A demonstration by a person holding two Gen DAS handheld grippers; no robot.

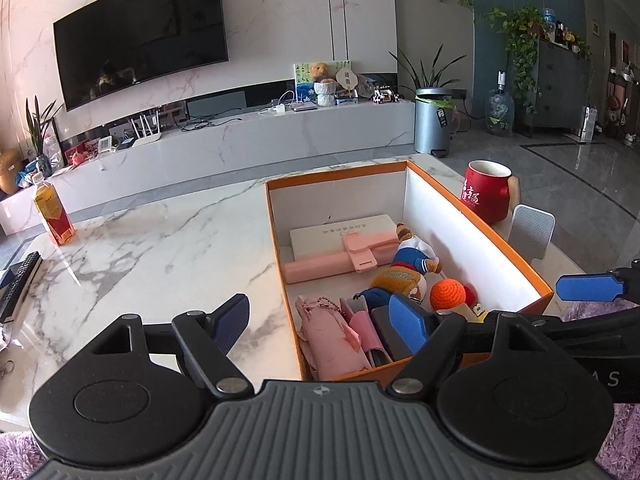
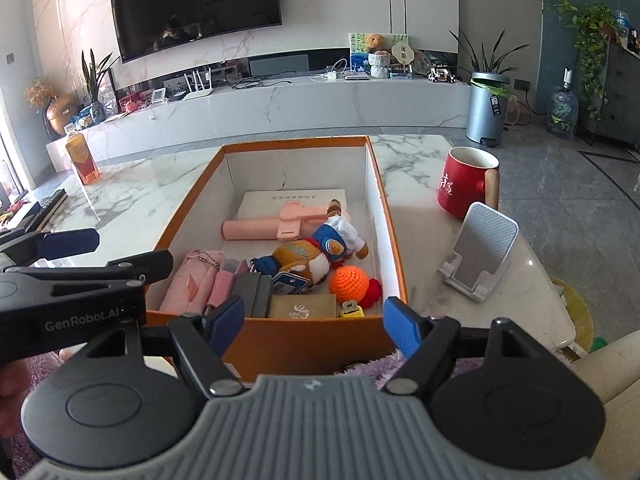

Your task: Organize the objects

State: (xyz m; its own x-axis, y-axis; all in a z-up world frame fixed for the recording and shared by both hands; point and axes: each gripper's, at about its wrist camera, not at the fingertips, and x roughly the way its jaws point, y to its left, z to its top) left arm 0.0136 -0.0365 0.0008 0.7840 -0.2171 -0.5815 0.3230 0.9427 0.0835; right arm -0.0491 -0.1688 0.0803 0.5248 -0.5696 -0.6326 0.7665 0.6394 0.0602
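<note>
Right wrist view: the right gripper (image 2: 314, 326) stands wide and empty at lower centre, before the near wall of the orange box (image 2: 280, 338). Inside lie a plush bear (image 2: 316, 252), an orange knitted ball (image 2: 349, 284) and a pink case (image 2: 260, 229). Left wrist view: the left gripper (image 1: 320, 322) gapes empty over the box's near left corner.

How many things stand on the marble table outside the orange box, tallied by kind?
Drink bottle: 1
Red mug: 1
White phone stand: 1
Dark remote-like thing at the left edge: 1
Total: 4
</note>
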